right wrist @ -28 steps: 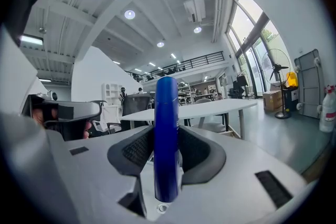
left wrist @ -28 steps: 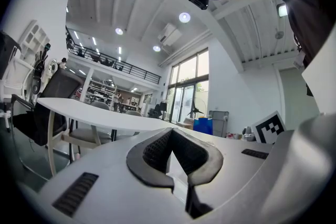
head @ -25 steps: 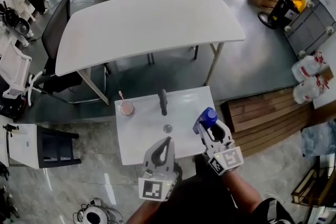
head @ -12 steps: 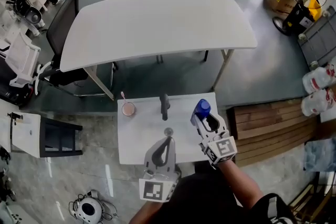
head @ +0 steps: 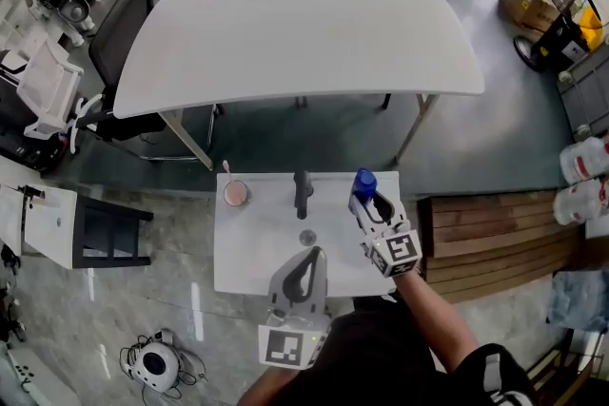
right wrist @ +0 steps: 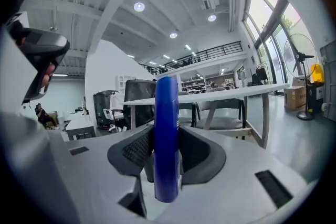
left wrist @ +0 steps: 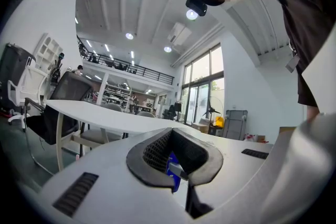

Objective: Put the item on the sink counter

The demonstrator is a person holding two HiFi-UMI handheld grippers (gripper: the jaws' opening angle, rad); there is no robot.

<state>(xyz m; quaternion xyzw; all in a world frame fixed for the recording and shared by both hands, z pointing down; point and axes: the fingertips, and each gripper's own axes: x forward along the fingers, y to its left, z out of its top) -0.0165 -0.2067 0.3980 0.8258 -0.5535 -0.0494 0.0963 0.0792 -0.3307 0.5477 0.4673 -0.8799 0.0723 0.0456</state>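
Observation:
A blue bottle [head: 364, 182] stands upright between the jaws of my right gripper [head: 367, 201], which is shut on it over the back right corner of the small white sink counter [head: 257, 247]. In the right gripper view the blue bottle [right wrist: 167, 134] fills the middle between the dark pads of the right gripper [right wrist: 167, 168]. My left gripper [head: 309, 255] hovers at the counter's front edge, jaws together and holding nothing. In the left gripper view, a bit of blue shows through the slit of the left gripper [left wrist: 179, 169].
On the counter are a dark faucet [head: 303, 191], a round drain [head: 305, 237] and a pink cup with a toothbrush [head: 235, 193] at the back left. A large white table [head: 295, 29] with chairs stands beyond. Wooden planks [head: 485, 228] lie to the right.
My right gripper has carried the blue bottle away from me, from the counter's right side to its back right corner. The left gripper has stayed at the front edge.

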